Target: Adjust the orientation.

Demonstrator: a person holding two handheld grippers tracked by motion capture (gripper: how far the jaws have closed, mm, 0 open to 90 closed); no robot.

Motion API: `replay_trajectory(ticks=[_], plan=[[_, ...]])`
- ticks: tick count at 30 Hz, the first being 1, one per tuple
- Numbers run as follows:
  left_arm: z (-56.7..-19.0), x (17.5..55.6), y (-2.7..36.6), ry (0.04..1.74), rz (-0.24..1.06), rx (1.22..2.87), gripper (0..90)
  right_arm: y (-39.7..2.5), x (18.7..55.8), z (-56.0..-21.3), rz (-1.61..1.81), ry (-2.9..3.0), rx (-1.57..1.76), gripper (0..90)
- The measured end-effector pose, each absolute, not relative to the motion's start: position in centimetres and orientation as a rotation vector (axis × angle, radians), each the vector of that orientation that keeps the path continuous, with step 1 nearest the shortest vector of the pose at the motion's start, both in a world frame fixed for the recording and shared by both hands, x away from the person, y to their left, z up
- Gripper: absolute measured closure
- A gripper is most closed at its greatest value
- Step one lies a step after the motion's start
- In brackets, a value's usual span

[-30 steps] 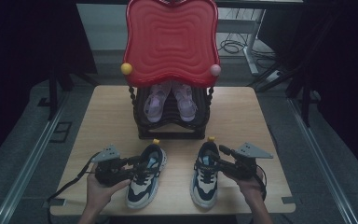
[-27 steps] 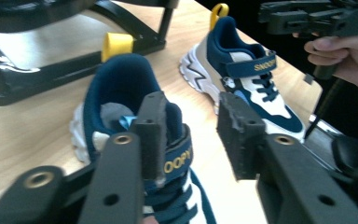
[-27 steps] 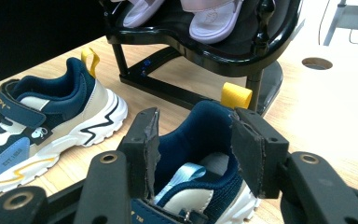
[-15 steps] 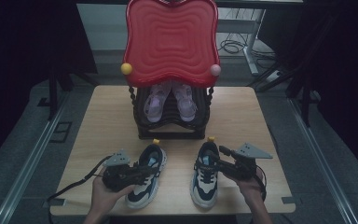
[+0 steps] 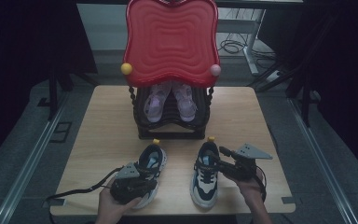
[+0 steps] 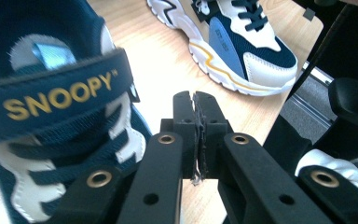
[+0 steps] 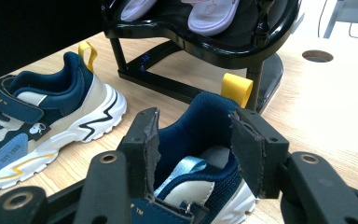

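Observation:
Two navy, white and blue sneakers stand side by side on the wooden table. My left gripper lies over the toe end of the left sneaker. Its jaws are shut with nothing between them, just right of the "SNOOPY" strap. My right gripper is open. Its jaws straddle the padded heel collar of the right sneaker without pressing it. The same right sneaker shows in the high view, and the left sneaker lies to the left in the right gripper view.
A black shoe rack with a red wavy top stands at the table's middle back, holding a pair of pale pink shoes. Its lower bars run just beyond the sneakers' yellow heel loops. The table's near edge is close.
My left gripper has moved right and toward the near edge, from beside the left sneaker to over its front. The right gripper and both sneakers have stayed put.

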State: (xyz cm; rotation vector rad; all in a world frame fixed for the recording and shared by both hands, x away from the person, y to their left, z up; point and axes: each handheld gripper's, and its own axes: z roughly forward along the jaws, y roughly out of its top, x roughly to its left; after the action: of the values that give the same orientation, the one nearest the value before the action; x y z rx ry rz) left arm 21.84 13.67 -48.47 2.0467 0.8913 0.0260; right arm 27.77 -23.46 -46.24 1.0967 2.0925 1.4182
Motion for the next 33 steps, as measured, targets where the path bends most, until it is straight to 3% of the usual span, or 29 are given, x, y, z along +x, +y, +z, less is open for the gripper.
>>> replay_trajectory(ticks=[12,33], plan=[[-50.5,20.9,12.8,0.916,0.014,2.162,89.5,-23.4,27.8,-46.3,1.416,2.096,1.102,51.0],[-51.0,20.8,16.2,1.002,0.010,2.126,89.8,-23.6,27.7,-46.2,1.417,2.083,1.110,51.0]])
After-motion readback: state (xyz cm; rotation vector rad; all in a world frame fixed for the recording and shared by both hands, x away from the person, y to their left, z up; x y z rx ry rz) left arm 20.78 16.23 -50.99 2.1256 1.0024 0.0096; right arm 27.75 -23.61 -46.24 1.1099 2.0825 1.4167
